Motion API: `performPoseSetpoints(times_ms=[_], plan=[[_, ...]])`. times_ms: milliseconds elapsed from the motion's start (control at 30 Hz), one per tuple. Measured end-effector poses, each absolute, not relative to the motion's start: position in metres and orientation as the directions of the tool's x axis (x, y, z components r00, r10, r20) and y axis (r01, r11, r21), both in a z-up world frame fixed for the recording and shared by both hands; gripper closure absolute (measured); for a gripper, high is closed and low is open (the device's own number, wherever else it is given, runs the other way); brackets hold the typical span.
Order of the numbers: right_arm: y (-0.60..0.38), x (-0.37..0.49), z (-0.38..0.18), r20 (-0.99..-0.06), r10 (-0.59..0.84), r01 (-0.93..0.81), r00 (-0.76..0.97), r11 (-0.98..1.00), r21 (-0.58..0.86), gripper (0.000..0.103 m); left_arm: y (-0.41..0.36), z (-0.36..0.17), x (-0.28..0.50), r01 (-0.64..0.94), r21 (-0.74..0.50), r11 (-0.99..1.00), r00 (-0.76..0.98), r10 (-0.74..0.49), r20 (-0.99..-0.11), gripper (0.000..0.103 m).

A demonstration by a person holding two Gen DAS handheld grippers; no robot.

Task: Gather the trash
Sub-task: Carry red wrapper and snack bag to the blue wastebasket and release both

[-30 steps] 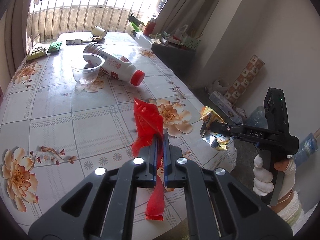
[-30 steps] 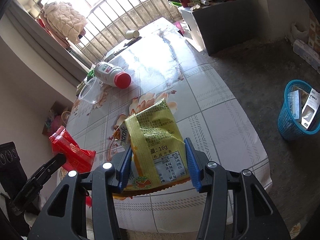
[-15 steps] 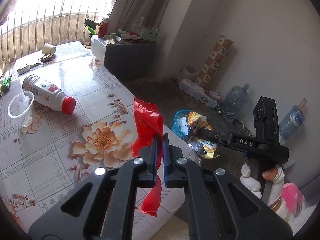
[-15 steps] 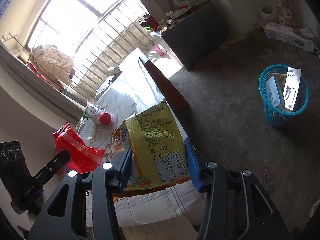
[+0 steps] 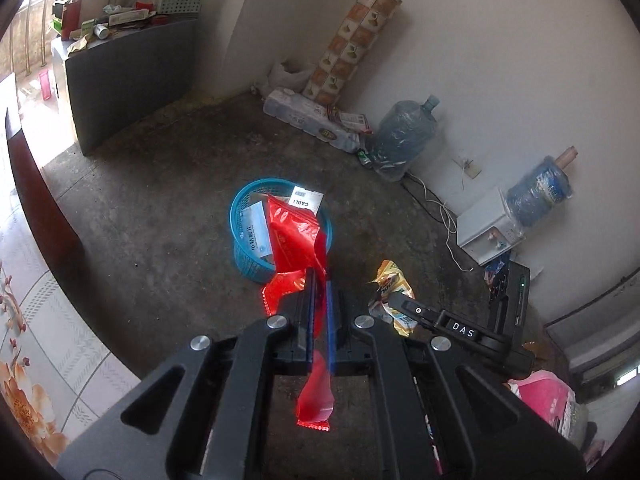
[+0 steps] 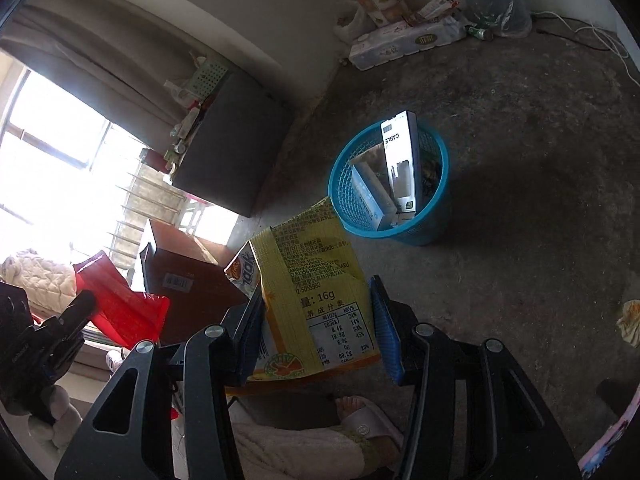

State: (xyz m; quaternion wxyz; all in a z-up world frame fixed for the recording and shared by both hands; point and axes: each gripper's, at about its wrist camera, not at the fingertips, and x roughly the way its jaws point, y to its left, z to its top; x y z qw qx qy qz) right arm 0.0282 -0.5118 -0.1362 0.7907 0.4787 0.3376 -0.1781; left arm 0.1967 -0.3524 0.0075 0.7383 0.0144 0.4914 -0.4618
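My left gripper (image 5: 319,280) is shut on a red plastic wrapper (image 5: 296,236), held in the air above the floor, in front of a blue mesh basket (image 5: 244,256). My right gripper (image 6: 316,304) is shut on a yellow snack packet (image 6: 308,276), also in the air. The basket (image 6: 432,216) stands on the concrete floor ahead of it and holds a white "CABLE" box (image 6: 400,160) and other cartons. The right gripper with the yellow packet (image 5: 394,288) shows in the left wrist view. The left gripper with the red wrapper (image 6: 120,300) shows at the right wrist view's left.
The flowered table's edge (image 5: 48,320) lies at the left. A dark cabinet (image 5: 128,64) stands by the wall. Water bottles (image 5: 404,136), a tissue pack (image 5: 308,116) and a white dispenser (image 5: 488,224) line the wall. My slippered foot (image 6: 368,428) is below.
Both grippers have swung away from the table to face the floor and the blue basket, each still holding its wrapper. The basket now lies closer and more central.
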Motion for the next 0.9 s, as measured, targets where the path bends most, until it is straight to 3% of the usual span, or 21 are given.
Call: performPoseSetpoints(times_ms=[467,500,533,567,600,733,900], plan=[[-0.591,0.089,-0.209,-0.737,0.028,0.665,0.676,0.408,0.625,0.054,-0.522,-0.085,0.283,0.686,-0.409,0.601,0.001,-0.563,-0.826,0.099],[-0.598,0.101,-0.212,-0.737,0.025,0.666,0.675,0.409,0.624,0.051,-0.534,-0.088,0.287,0.688,-0.412,0.598,-0.007,-0.562,-0.827,0.097],[-0.604,0.114,-0.215,-0.741,0.016,0.667,0.672,0.422,0.614,0.044,-0.544,-0.091,0.292,0.685,-0.406,0.605,-0.004,-0.554,-0.832,0.083],[-0.61,0.127,-0.219,-0.742,0.012,0.664,0.67,0.438,0.607,0.04,-0.55,-0.094,0.296,0.677,-0.389,0.625,0.015,-0.541,-0.841,0.06],[-0.617,0.139,-0.226,-0.747,0.006,0.67,0.665,0.439,0.599,0.035,-0.557,-0.095,0.3,0.67,-0.376,0.641,0.039,-0.536,-0.844,0.054],[-0.634,0.167,-0.26,-0.789,0.019,0.72,0.614,0.395,0.57,0.034,-0.547,-0.092,0.3,0.669,-0.387,0.635,0.04,-0.551,-0.834,0.053],[-0.628,0.154,-0.27,-0.777,0.021,0.717,0.629,0.37,0.591,0.034,-0.495,-0.067,0.293,0.706,-0.376,0.6,0.059,-0.579,-0.813,0.05]])
